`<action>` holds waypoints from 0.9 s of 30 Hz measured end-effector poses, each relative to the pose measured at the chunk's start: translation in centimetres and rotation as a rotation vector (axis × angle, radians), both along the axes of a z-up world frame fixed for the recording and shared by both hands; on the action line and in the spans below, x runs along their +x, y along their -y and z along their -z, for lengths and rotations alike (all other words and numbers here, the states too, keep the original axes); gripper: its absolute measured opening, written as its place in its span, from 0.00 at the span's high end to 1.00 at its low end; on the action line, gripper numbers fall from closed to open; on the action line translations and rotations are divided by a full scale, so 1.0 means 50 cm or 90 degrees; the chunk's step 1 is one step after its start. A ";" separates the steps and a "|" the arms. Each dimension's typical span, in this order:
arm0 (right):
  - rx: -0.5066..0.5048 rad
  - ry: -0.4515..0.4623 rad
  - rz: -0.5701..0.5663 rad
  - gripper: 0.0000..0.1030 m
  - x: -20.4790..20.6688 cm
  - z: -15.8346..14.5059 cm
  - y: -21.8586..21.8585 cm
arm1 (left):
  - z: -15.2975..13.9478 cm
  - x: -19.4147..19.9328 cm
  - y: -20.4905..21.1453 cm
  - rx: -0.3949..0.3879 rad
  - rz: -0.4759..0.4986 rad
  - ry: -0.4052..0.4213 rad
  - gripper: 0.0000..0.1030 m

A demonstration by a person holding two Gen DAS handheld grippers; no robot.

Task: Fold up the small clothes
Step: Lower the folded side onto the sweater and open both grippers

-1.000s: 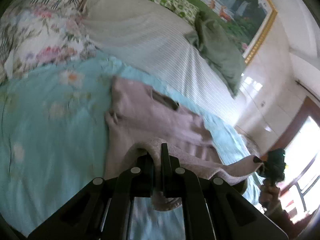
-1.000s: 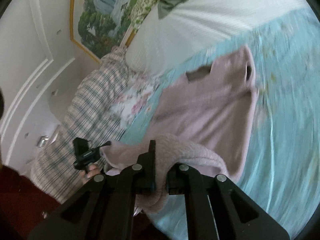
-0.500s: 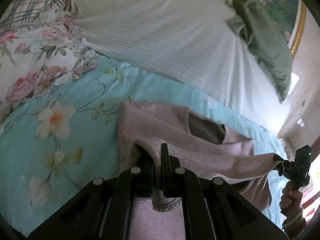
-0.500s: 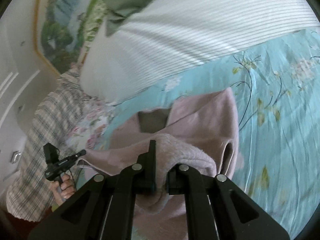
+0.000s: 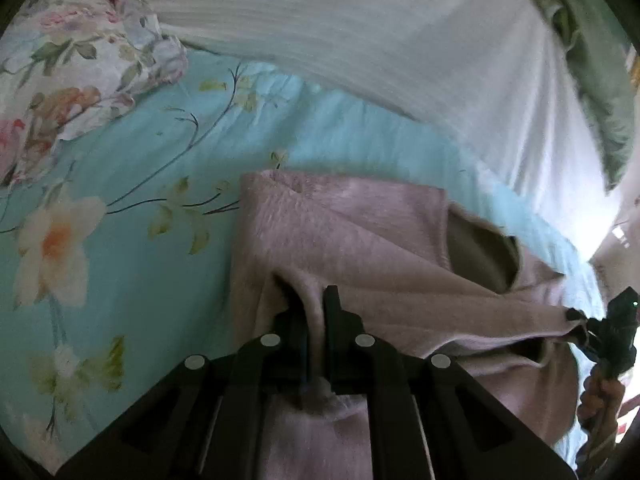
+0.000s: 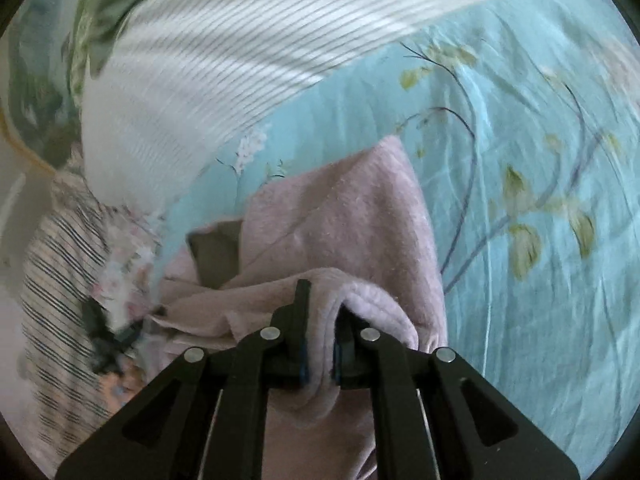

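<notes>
A small pale pink fleece garment (image 5: 360, 240) lies on a turquoise floral bedsheet (image 5: 132, 184). Its lower edge is lifted and folded up over the body toward the dark-lined neck opening (image 5: 480, 256). My left gripper (image 5: 314, 312) is shut on one corner of that edge. My right gripper (image 6: 320, 300) is shut on the other corner of the garment (image 6: 352, 220). The edge hangs stretched between the two. The right gripper also shows at the right edge of the left wrist view (image 5: 612, 336).
A white striped quilt (image 5: 360, 32) lies bunched at the far side of the bed. A floral pillow (image 5: 72, 60) sits far left, and a green pillow (image 5: 600, 100) far right. A plaid cloth (image 6: 52, 280) lies left in the right wrist view.
Both grippers have carried the garment's lifted edge forward and down over its body toward the neck opening. The cameras now sit closer to the bed.
</notes>
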State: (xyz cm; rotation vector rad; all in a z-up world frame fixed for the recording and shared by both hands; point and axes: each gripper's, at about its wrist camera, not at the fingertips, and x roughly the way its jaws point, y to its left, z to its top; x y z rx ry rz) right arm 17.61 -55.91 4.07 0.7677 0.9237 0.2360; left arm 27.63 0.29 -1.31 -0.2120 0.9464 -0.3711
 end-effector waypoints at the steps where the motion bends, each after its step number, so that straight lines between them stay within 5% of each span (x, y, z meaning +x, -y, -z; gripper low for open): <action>1: -0.007 0.012 0.011 0.62 -0.021 -0.018 0.013 | -0.011 -0.020 -0.004 0.000 0.006 0.009 0.87; 2: -0.022 0.023 0.022 0.50 -0.039 -0.033 0.021 | -0.024 -0.044 -0.007 0.002 0.017 0.018 0.85; 5: -0.071 0.075 0.026 0.50 -0.103 -0.098 0.017 | -0.056 -0.126 0.010 0.005 0.073 0.043 0.81; 8: -0.067 0.108 -0.111 0.50 -0.126 -0.125 -0.083 | -0.052 -0.194 0.083 0.019 0.182 0.039 0.77; 12: -0.185 0.041 -0.315 0.52 -0.077 -0.076 -0.277 | -0.003 -0.207 0.214 0.086 0.286 -0.001 0.76; 14: -0.248 -0.001 -0.362 0.52 -0.043 -0.038 -0.330 | 0.033 -0.184 0.258 0.151 0.297 -0.019 0.76; 16: -0.309 -0.020 -0.386 0.52 -0.001 -0.007 -0.355 | 0.040 -0.153 0.266 0.157 0.304 -0.016 0.81; 20: -0.350 -0.004 -0.281 0.54 0.101 -0.004 -0.292 | 0.019 -0.040 0.232 0.172 0.221 0.010 0.83; 24: -0.251 -0.015 -0.043 0.66 0.166 -0.013 -0.140 | 0.019 0.094 0.156 0.206 0.060 0.036 0.85; 27: -0.215 0.019 0.083 0.64 0.141 -0.037 -0.075 | 0.021 0.152 0.078 0.100 -0.014 0.002 0.98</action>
